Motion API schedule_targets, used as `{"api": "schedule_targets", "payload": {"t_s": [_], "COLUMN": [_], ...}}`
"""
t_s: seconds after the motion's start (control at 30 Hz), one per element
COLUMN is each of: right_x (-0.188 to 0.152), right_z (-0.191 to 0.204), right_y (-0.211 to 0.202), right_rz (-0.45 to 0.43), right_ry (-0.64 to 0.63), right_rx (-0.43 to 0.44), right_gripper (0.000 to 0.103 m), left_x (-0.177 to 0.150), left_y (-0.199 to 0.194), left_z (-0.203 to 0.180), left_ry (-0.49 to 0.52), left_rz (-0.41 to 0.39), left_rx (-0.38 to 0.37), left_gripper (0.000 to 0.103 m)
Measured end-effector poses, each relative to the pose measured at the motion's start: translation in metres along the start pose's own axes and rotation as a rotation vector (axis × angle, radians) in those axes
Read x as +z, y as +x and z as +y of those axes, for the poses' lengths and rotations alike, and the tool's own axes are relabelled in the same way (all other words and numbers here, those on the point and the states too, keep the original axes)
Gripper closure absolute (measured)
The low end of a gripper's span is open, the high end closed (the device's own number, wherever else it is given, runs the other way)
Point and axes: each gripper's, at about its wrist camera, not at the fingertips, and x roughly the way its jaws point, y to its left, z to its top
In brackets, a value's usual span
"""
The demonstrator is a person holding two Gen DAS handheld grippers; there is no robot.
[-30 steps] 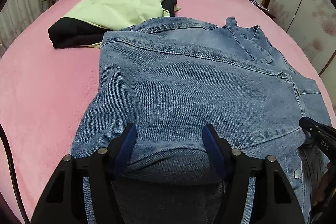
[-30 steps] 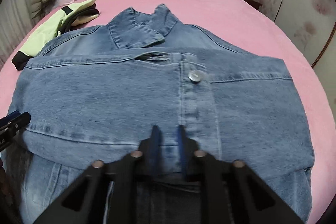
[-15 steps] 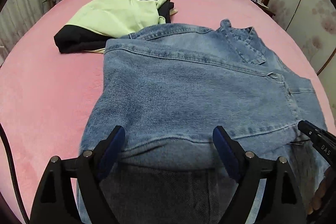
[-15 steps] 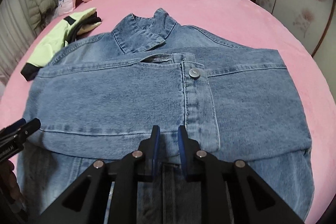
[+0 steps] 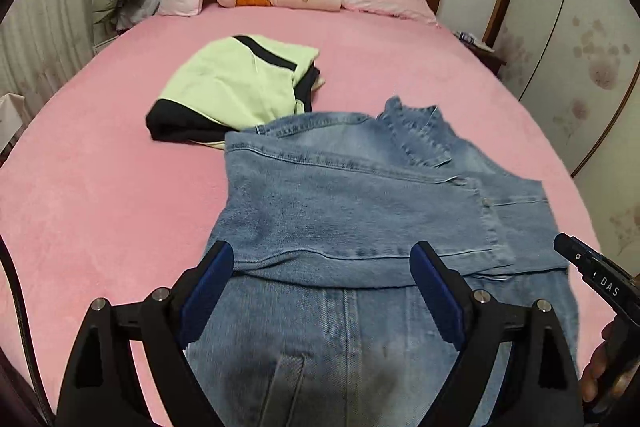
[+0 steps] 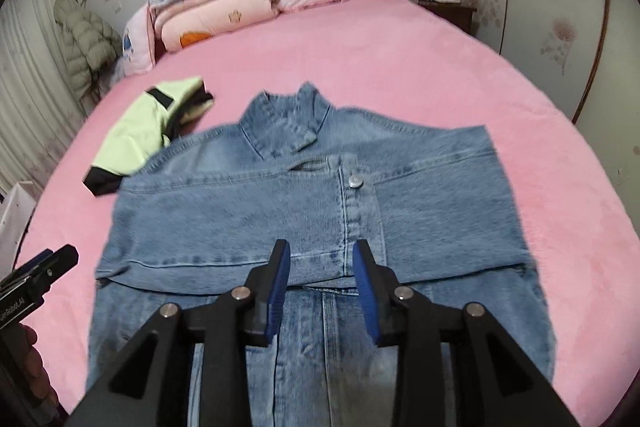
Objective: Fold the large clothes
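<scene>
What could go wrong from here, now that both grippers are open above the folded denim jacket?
1. The folded-over hem lies loose on the denim jacket; nothing pins it, so it may spring back.
2. The jacket's far-left corner overlaps the folded green garment, so dragging the jacket may disturb it.
3. The left gripper and right gripper, jaws just opened and empty, hang close together and may collide on the next grab.

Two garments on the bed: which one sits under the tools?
The blue denim jacket, spread right below both tools. The folded green-and-black garment lies apart, further up the bed toward the left.
</scene>
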Motion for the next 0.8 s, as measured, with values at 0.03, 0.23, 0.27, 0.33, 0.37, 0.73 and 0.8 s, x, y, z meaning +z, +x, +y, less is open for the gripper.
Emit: {"api": "schedule_targets", "payload": {"t_s": [0.03, 0.23, 0.27, 0.33, 0.37, 0.73, 0.8], "right_x": [0.0, -0.005, -0.008, -0.015, -0.018, -0.065, -0.074], "right_z": [-0.001, -0.012, -0.013, -0.018, -0.02, -0.05, -0.054], "right_y": [-0.01, -0.061, -0.069, -0.085, -0.093, -0.146, -0.152], "right_rz": [-0.014, -0.078, -0.088, -0.111, -0.121, -0.159, -0.166], "right_ry": [0.001, 0.014, 0.013, 0.01, 0.011, 0.001, -0.011], "right_rx": [0.0, 0.013, 0.013, 0.008, 0.007, -0.002, -0.004], "right_gripper": [0.07, 0.068, 0.067, 0.062, 0.059, 0.057, 0.056], "left_x": [-0.001, -0.013, -0.016, -0.025, -0.028, -0.083, -0.097], "left_y": [-0.012, -0.059, -0.066, -0.081, -0.087, -0.137, -0.14], "left_z": [-0.001, -0.006, -0.007, -0.007, -0.007, 0.012, 0.018], "left_ry": [0.0, 0.025, 0.028, 0.037, 0.039, 0.038, 0.041], "left_rz": [-0.013, -0.065, -0.072, -0.091, -0.098, -0.126, -0.113], "left_rx": [0.002, 0.019, 0.024, 0.027, 0.028, 0.035, 0.043], "left_gripper": [0.014, 0.011, 0.009, 0.007, 0.007, 0.007, 0.007]}}
